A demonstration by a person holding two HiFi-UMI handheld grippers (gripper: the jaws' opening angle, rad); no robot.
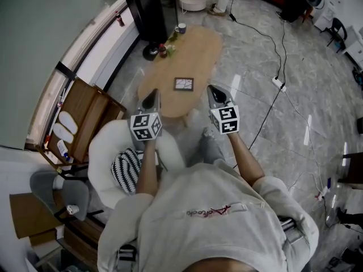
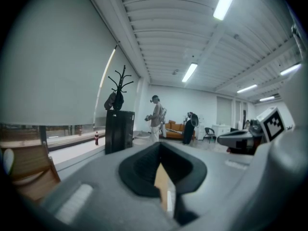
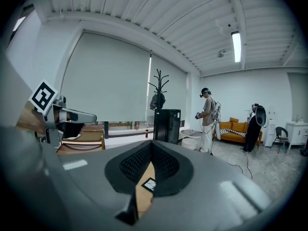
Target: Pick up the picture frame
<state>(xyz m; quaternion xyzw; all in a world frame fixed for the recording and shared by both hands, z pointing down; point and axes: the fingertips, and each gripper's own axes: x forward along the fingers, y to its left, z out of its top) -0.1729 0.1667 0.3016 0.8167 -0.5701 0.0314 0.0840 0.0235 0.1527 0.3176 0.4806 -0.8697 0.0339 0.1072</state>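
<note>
A small dark picture frame (image 1: pixel 183 84) lies flat in the middle of an oval wooden coffee table (image 1: pixel 201 47). My left gripper (image 1: pixel 150 98) hangs over the table's near left edge, its jaws shut and empty. My right gripper (image 1: pixel 217 93) is shut too, holding nothing, at the near right edge, a short way right of the frame. In the right gripper view the picture frame (image 3: pixel 149 185) shows on the tabletop through the slit between the jaws. The left gripper view shows only a strip of tabletop (image 2: pixel 163 183) past its jaws.
A mug (image 1: pixel 181 28), a jar (image 1: pixel 163 50) and a small plant sit at the table's far end beside a black cabinet (image 1: pixel 146 7). A white armchair (image 1: pixel 119 152) with a striped cushion stands near left, a wooden rack (image 1: pixel 85 112) beyond it. Cables and a power strip (image 1: pixel 278 83) cross the floor right.
</note>
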